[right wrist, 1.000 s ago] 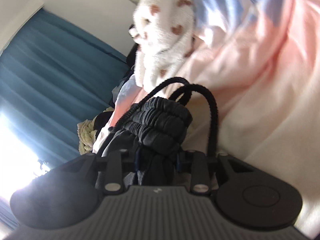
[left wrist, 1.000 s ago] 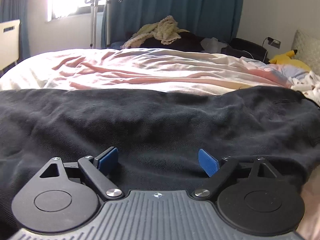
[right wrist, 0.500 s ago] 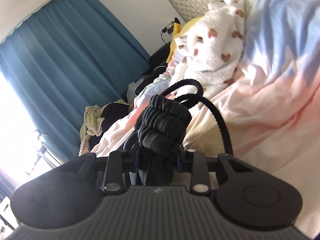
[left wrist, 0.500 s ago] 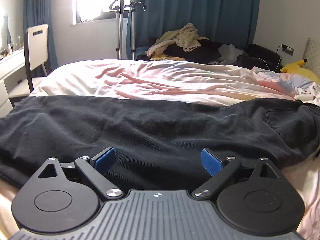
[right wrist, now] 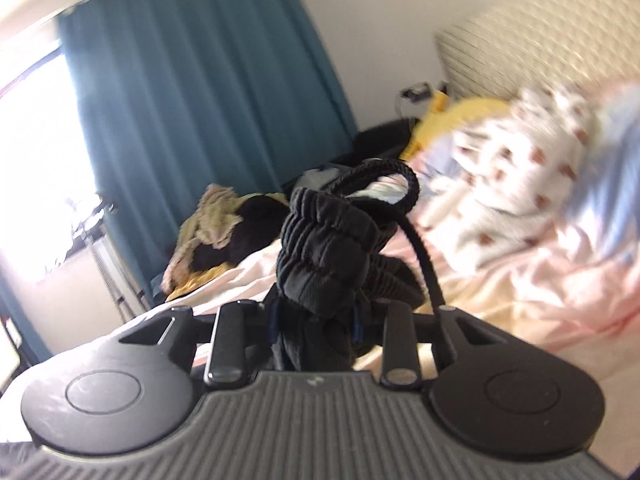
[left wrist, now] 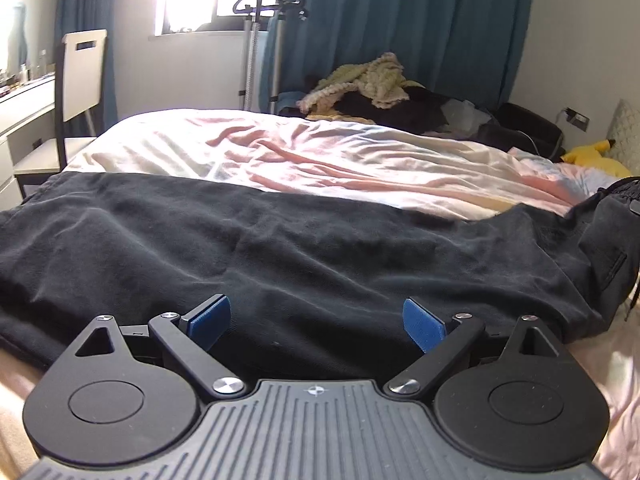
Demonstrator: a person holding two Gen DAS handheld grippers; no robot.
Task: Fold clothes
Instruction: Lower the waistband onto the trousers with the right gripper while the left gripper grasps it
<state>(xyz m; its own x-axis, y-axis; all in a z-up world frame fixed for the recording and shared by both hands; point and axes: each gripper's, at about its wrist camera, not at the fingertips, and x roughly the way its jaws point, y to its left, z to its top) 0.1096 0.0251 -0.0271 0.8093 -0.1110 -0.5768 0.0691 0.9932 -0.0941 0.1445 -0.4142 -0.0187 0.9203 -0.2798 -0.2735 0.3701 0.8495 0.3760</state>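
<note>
Bed sheet [left wrist: 320, 152] beneath black trousers [left wrist: 280, 248] | my left gripper [left wrist: 318, 320] spread wide over trousers, empty | my right gripper [right wrist: 316, 320] clamps elastic waistband [right wrist: 328, 248] above bed

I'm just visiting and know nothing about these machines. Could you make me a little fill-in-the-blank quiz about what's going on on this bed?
1. The black trousers lie spread across the ____.
2. The right tongs are clamped on the trousers' gathered ____.
3. The left tongs stand ____, with nothing between them.
4. The curtain behind the bed is ____.

Missing words: bed; waistband; open; blue
</note>
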